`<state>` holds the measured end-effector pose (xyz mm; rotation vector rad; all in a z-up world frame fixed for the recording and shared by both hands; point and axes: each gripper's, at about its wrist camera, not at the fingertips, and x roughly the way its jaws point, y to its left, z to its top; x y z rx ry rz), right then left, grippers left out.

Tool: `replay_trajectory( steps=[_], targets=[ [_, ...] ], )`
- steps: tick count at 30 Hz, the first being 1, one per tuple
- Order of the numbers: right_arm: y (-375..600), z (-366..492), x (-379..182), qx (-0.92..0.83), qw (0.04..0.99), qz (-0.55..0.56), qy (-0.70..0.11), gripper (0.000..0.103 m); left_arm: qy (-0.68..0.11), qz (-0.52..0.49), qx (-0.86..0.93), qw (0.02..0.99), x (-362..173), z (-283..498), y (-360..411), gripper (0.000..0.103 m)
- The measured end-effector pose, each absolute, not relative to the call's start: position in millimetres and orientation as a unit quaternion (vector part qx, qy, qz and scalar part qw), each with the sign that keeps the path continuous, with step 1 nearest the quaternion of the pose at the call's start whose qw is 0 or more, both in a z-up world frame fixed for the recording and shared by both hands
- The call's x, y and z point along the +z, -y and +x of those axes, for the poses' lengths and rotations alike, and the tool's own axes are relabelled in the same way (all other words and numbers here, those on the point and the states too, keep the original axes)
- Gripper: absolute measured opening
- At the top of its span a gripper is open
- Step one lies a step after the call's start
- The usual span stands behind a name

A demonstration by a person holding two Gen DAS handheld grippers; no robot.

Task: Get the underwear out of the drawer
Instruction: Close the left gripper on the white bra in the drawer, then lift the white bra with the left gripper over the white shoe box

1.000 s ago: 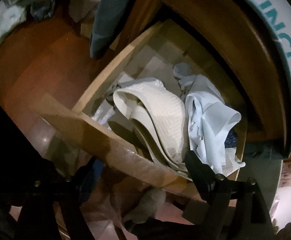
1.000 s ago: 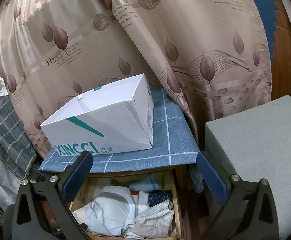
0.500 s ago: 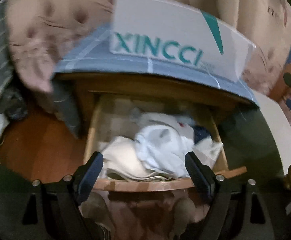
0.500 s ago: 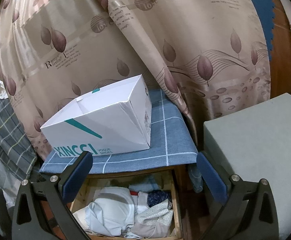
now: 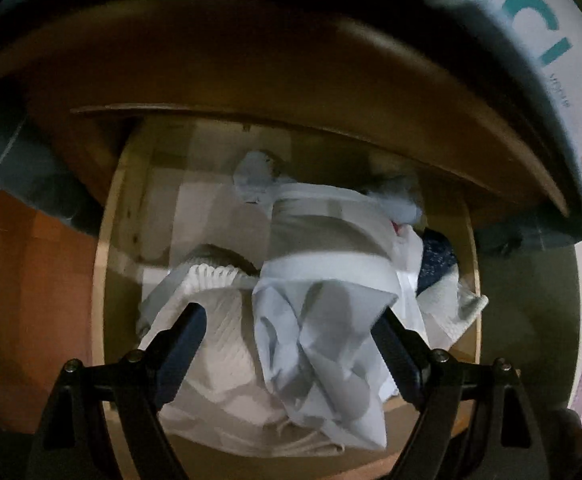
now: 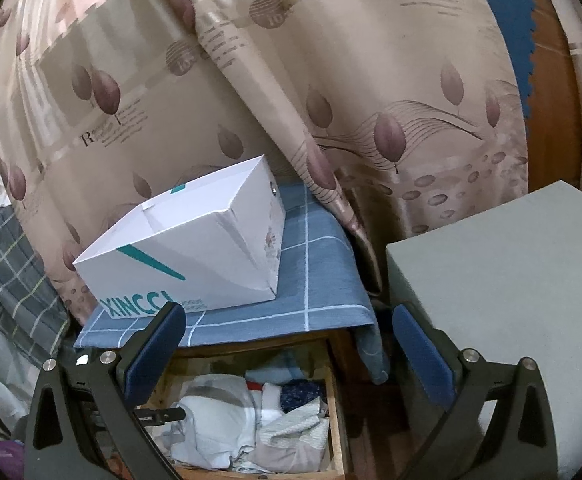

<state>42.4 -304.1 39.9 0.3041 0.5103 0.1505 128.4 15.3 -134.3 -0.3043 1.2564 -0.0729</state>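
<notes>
— Inside the open wooden drawer (image 5: 105, 264), what's there?

— A heap of crumpled clothes. A pale blue-white underwear piece (image 5: 323, 344) with a broad white waistband lies on top, towards the middle. Beside it, to the left, sits a cream ribbed garment (image 5: 219, 344), and a dark blue patterned cloth (image 5: 437, 260) is tucked against the right wall. From the other camera the same drawer (image 6: 337, 412) shows white, blue and grey-striped pieces bunched together.

— And above it?

— A white XINCCI shoe box (image 6: 195, 252), open-topped, nothing visible inside from here, stands on the blue checked cloth (image 6: 315, 280) covering the cabinet top. A leaf-print curtain (image 6: 291, 80) hangs behind it.

— Where are the tongs?

— The left gripper (image 5: 289, 328) is down over the drawer, jaws spread wide, one finger over the cream garment, the other at the edge of the underwear; nothing pinched. The right gripper (image 6: 287, 336) hangs higher, in front of the cabinet, also spread wide and empty, pointing at the drawer's front.
</notes>
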Motion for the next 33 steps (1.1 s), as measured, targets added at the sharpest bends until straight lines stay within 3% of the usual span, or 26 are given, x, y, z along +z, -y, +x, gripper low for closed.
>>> replay_trajectory(
  steps=[17,20,22,25,33],
  targets=[
    [300.3,42.4,40.4,0.08,0.954,0.14,-0.254,0.103,-0.593,-0.123,-0.089,0.791,-153.0,149.8,11.9,0.086],
    [300.7,42.2,40.2,0.08,0.953,0.143,-0.254,0.103,-0.591,-0.105,-0.091,0.794,-154.8,146.5,12.9,0.056],
    [300.4,42.4,40.2,0.079,0.953,0.143,-0.254,0.103,-0.593,-0.119,-0.097,0.791,-155.4,145.1,9.2,0.026],
    [299.9,42.5,39.7,0.079,0.953,0.143,-0.255,0.103,-0.582,-0.1,-0.093,0.802,-145.8,138.3,13.8,0.021],
    [301.9,43.0,37.2,0.078,0.952,0.148,-0.256,0.103,-0.491,-0.097,-0.114,0.858,-84.7,96.6,25.5,0.02]
  ],
)
